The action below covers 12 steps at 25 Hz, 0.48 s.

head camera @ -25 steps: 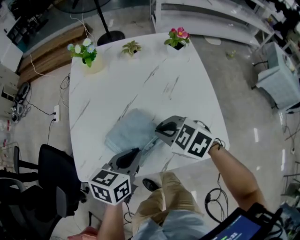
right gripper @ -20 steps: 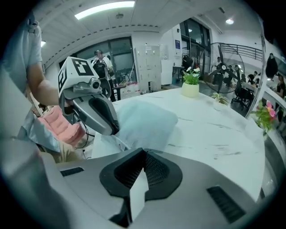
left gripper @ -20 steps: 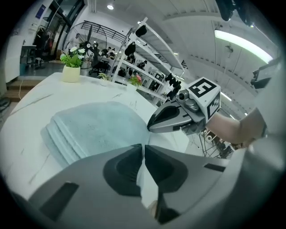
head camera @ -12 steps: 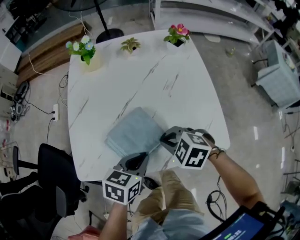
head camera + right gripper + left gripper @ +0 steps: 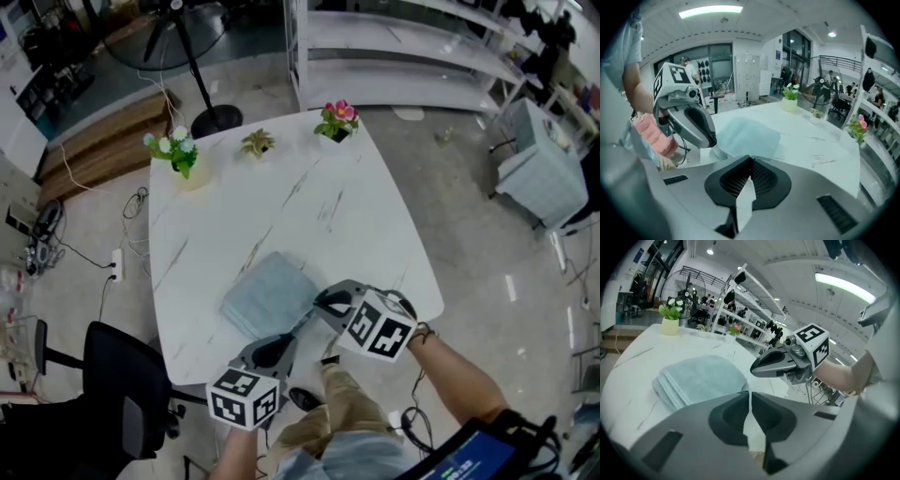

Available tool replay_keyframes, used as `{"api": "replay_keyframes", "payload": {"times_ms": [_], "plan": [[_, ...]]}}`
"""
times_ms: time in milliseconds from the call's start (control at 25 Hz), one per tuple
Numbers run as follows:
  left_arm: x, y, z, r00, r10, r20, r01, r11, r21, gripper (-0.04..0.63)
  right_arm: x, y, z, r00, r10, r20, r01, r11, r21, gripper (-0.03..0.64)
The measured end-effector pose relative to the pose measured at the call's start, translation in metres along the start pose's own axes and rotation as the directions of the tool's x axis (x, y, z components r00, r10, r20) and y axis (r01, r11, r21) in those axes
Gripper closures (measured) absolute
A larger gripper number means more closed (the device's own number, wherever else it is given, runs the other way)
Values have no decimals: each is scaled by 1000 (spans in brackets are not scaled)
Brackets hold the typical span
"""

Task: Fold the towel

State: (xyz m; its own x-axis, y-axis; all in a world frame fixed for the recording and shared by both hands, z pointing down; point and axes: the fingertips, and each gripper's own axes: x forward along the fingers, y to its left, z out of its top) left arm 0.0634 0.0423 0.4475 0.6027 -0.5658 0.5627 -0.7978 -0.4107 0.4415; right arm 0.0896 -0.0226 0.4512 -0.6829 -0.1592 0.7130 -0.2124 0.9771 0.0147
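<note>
The towel lies flat on the desk, already folded into a thick, layered rectangle close to the near edge. Both tools sit just off its near corner. The left gripper has its fingers drawn together at the tips, having just been closing a little, with nothing between them. The right gripper has its fingers pressed fully together, also empty. From the left gripper view the right gripper appears to hang just above the desk beside the towel, not touching it.

The fold looks finished, so the main risk now is undoing it. A closed fingertip that sweeps across the stacked edges could catch the top layer and peel it back, or push the whole stack askew. The towel is also near the desk's edge, where a nudge toward the person could slide a corner over the side and let the layers sag apart.

If another fold is wanted, the closed fingers would only shove the cloth; they need to open first. A pinch that takes the upper layer alone would lift that layer and leave the rest behind. The three flower pots stand well apart at the far edge and seem to be in no danger.
</note>
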Motion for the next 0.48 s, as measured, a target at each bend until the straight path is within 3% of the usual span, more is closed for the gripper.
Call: {"api": "replay_keyframes", "payload": {"times_ms": [120, 240, 320, 480], "plan": [[-41, -21, 36, 993, -13, 119, 11, 1000, 24, 574, -37, 6, 41, 991, -68, 113, 60, 995, 74, 598], [-91, -31, 88, 958, 33, 284, -54, 996, 68, 574, -83, -2, 97, 937, -220, 272, 179, 970, 167, 598], [-127, -34, 126, 905, 100, 413, -151, 984, 92, 574, -115, -3, 131, 873, -323, 366, 253, 940, 229, 598], [-192, -46, 181, 740, 210, 640, -332, 940, 76, 574, -165, 12, 180, 729, -463, 505, 369, 886, 279, 598]]}}
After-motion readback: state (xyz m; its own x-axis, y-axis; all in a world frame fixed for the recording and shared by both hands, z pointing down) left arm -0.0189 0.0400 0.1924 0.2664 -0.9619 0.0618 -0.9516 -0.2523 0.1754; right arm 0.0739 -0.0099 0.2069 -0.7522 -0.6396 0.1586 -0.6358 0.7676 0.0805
